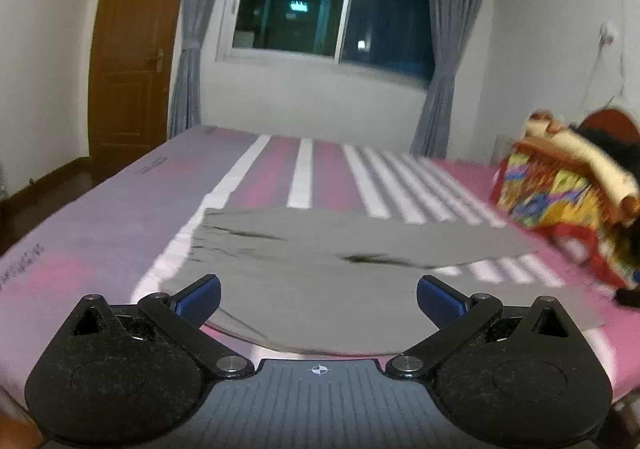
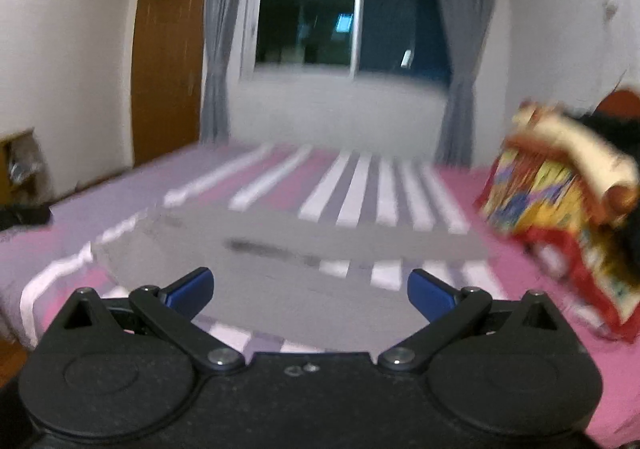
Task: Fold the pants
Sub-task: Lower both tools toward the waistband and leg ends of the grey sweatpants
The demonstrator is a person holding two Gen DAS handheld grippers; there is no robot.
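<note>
Grey pants lie spread flat across the pink and white striped bed, waistband toward the left and legs running right. My left gripper hovers open above the near edge of the pants, nothing between its blue pads. In the right wrist view the same grey pants look blurred. My right gripper is open over their near edge too, holding nothing.
A colourful folded quilt sits on the bed at the right, also seen as the quilt in the right wrist view. Beyond the bed are a window with grey curtains and a wooden door at the left.
</note>
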